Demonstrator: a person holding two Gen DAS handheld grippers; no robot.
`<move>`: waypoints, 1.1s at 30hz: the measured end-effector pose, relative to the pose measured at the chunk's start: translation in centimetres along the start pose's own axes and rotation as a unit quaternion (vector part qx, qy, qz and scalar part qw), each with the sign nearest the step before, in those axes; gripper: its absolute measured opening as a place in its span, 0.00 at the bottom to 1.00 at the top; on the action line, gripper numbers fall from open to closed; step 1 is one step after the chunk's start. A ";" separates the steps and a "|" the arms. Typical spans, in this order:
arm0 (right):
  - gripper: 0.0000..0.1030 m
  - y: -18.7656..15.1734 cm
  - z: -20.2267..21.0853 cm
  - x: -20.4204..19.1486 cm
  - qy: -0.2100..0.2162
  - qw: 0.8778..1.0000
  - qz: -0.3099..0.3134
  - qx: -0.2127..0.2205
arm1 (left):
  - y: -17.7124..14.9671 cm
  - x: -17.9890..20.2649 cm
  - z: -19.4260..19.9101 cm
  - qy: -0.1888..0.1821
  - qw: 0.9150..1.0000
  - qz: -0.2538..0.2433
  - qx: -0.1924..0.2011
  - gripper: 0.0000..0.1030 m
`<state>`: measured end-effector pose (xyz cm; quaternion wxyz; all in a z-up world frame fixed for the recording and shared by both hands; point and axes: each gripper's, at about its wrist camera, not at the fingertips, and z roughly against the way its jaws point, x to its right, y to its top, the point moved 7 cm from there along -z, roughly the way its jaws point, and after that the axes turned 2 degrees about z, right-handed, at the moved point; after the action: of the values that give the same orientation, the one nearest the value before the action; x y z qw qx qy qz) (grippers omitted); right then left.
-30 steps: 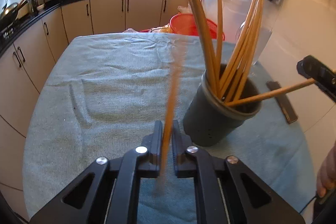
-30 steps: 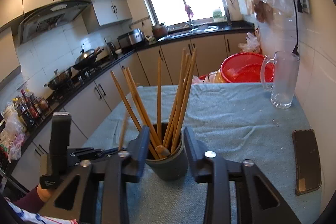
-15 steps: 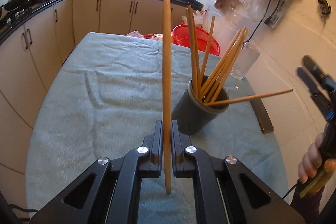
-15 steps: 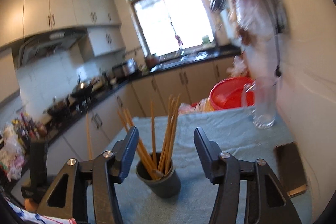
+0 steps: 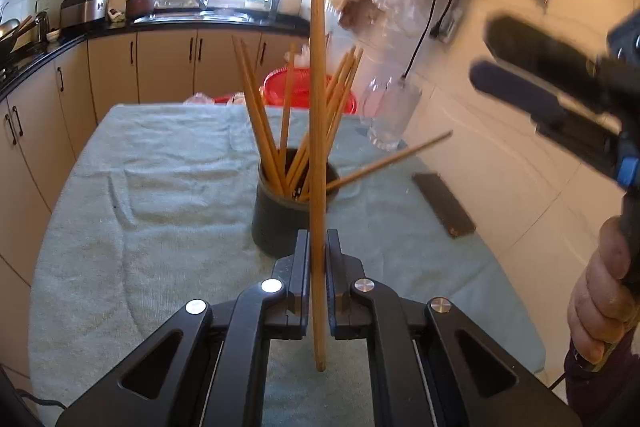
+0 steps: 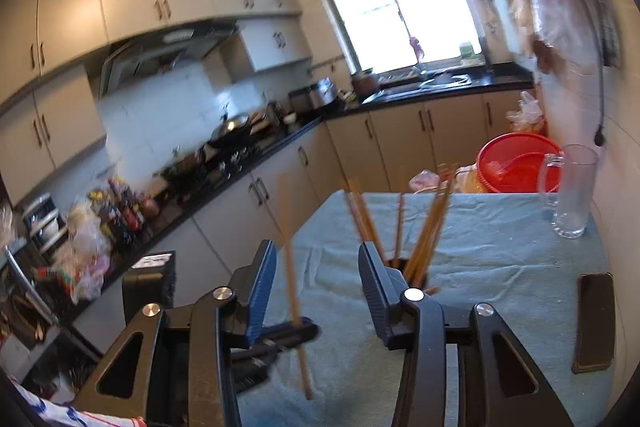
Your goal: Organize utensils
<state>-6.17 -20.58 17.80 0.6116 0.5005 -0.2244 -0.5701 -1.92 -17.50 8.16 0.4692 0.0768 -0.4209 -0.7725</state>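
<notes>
— Where the cloth falls away at the table's (image 5: 80, 267) left edge, what room have I got?

— Plenty. The blue-green towel (image 5: 168, 187) runs bare and rumpled from that rounded edge across to the holder (image 5: 280, 219). On the far side the dark flat slab (image 5: 442, 205) lies near the wall edge, and the glass mug (image 5: 390, 117) stands beyond it, close to the tiles.

— My left gripper (image 5: 318, 259)?

— Its black fingers are pressed together on one wooden chopstick (image 5: 318, 107), held upright, the lower tip poking out below the pads and clear of the towel. It stands just in front of the holder.

— The holder itself?

— Dark, round, matte cup near the table's middle. A fan of thin, pale-brown chopsticks (image 5: 260, 123) leans out of it in all directions; one stick (image 5: 392, 159) lies low over the rim, pointing toward the wall.

— My right gripper (image 6: 316, 291)?

— Jaws wide apart, nothing between them, ribbed pads showing blue-black. In the left wrist view it hovers high at the right, off the table edge, blurred. Through its own camera the holder (image 6: 416, 277) sits partly hidden behind its right finger.

— Past the far edge?

— A red plastic basket (image 6: 520, 163), round, ribbed.
</notes>
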 end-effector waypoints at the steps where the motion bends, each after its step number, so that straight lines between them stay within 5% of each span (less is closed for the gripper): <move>1: 0.44 -0.2 -0.5 -0.1 -0.006 1.000 0.005 -0.002 | -0.3 -0.3 -0.4 0.004 1.000 0.005 -0.009 0.06; 7: 0.44 -3.5 -3.8 -0.9 -0.010 0.998 0.015 -0.061 | -2.4 -1.4 -0.4 0.028 0.999 0.012 -0.040 0.06; 16: 0.32 -4.7 -7.4 -1.3 0.038 0.993 -0.007 -0.110 | -3.9 -0.3 2.4 -0.010 1.000 -0.017 -0.020 0.06; 19: 0.13 -3.6 -7.6 -1.4 0.056 0.991 -0.019 -0.117 | -3.3 0.5 2.9 -0.022 0.999 -0.028 -0.010 0.06; 24: 0.07 -1.6 -7.0 -1.2 0.078 0.989 -0.033 -0.123 | -0.2 1.5 3.0 -0.028 0.999 -0.043 0.009 0.06; 29: 0.07 2.9 -6.2 -1.0 0.046 0.994 0.005 -0.096 | 5.3 1.6 1.7 0.006 0.997 -0.063 0.042 0.08; 33: 0.07 6.4 -6.5 -0.5 0.002 0.997 0.050 -0.065 | 10.1 0.8 -0.6 0.009 0.998 -0.033 0.062 0.10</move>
<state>2.18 -18.73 20.92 0.6708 0.4494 -0.2106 -0.5511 4.65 -20.55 15.29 0.4417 0.1261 -0.4608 -0.7594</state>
